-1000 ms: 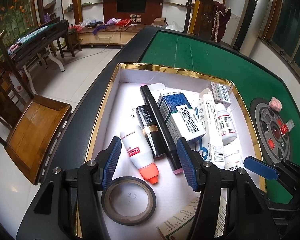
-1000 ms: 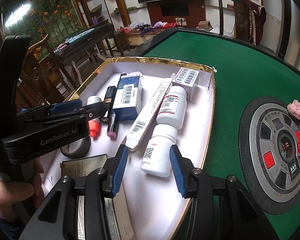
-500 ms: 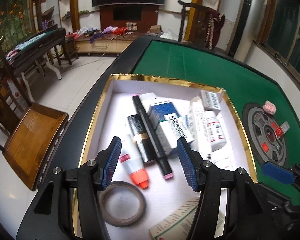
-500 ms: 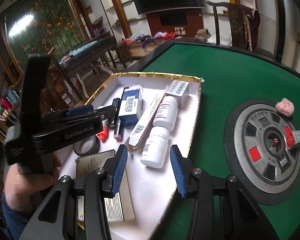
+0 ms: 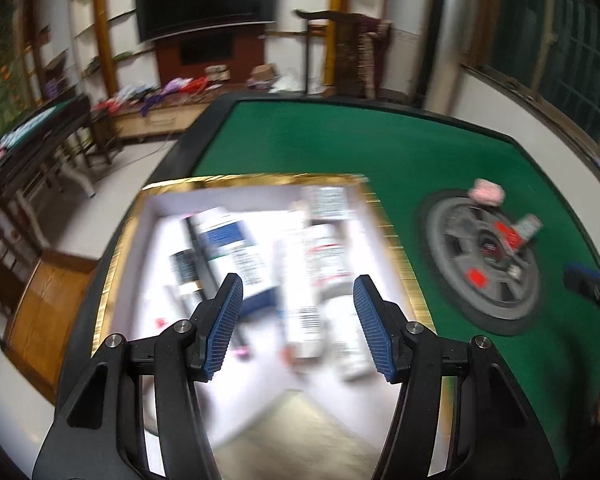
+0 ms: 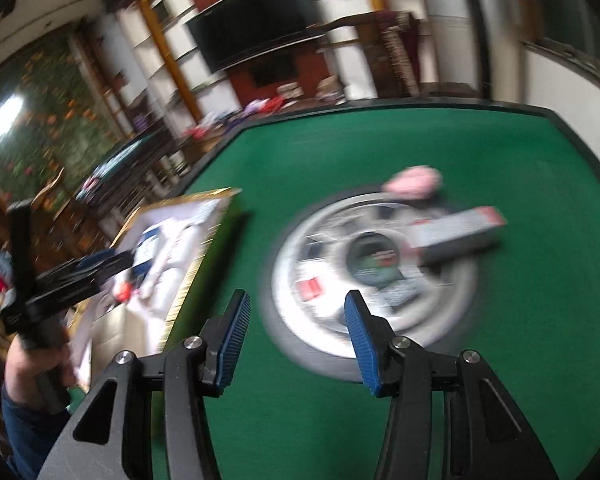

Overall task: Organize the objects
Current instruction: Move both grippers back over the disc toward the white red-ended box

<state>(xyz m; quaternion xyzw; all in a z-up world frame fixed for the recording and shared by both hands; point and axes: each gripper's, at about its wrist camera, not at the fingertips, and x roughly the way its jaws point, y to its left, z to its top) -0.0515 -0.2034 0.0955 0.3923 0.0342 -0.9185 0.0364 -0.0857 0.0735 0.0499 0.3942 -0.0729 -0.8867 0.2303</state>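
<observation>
A gold-rimmed white box (image 5: 118, 264) on the green table holds several items: a blue-and-white carton (image 5: 232, 248), a long white carton (image 5: 298, 300), white bottles (image 5: 326, 248) and black tubes (image 5: 184, 268), all blurred. My left gripper (image 5: 298, 324) is open and empty above the box. My right gripper (image 6: 296, 332) is open and empty over the grey round centre panel (image 6: 340, 340), where a small red-and-grey carton (image 6: 456, 232) and a pink fluffy thing (image 6: 414, 178) lie. The box also shows in the right wrist view (image 6: 192, 280).
The green felt table (image 5: 340, 140) has a black raised edge. A wooden chair (image 5: 44, 312) stands left of it on the floor. The left gripper (image 6: 60, 280) and the hand holding it show at the right wrist view's left. The room behind holds a TV and furniture.
Both grippers pulled back and up. The right gripper swung right, from over the box to over the round centre panel. The left view shifted right. Both stay open.
</observation>
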